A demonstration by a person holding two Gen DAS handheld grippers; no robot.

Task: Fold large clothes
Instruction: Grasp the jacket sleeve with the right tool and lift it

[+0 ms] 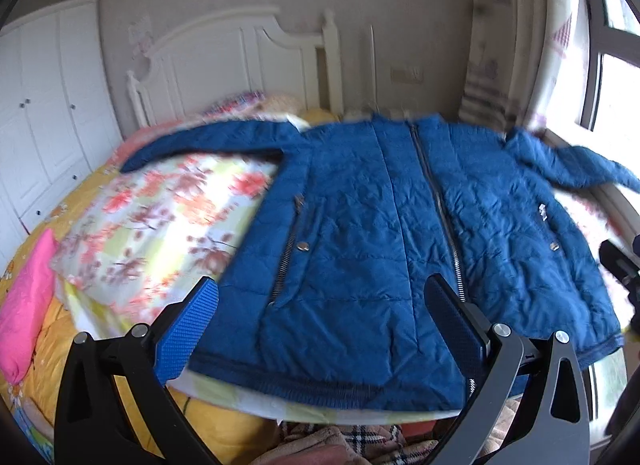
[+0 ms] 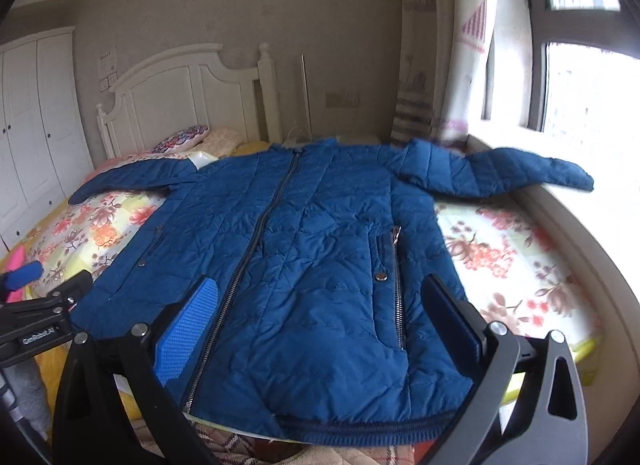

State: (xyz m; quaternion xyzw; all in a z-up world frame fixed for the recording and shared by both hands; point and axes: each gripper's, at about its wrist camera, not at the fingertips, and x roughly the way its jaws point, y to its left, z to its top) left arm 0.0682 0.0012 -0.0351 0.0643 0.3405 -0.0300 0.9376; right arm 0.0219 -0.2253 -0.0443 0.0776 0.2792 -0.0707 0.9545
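A large blue quilted jacket (image 1: 360,233) lies flat, front up and zipped, on a floral bedspread, both sleeves spread out; it also shows in the right wrist view (image 2: 312,249). My left gripper (image 1: 320,305) is open and empty, hovering over the jacket's lower left part near the hem. My right gripper (image 2: 320,305) is open and empty, hovering over the lower right part, between the centre zip and the pocket zip. The left gripper also shows at the left edge of the right wrist view (image 2: 44,305). The right sleeve (image 2: 520,177) reaches onto the windowsill.
The floral bedspread (image 2: 512,257) covers the bed. A pink cushion (image 1: 28,305) lies at the left. A white headboard (image 2: 180,93) and pillows stand behind. White wardrobes (image 1: 44,113) at the far left; window and curtain (image 2: 472,45) at the right. A plaid blanket (image 1: 340,441) lies below the hem.
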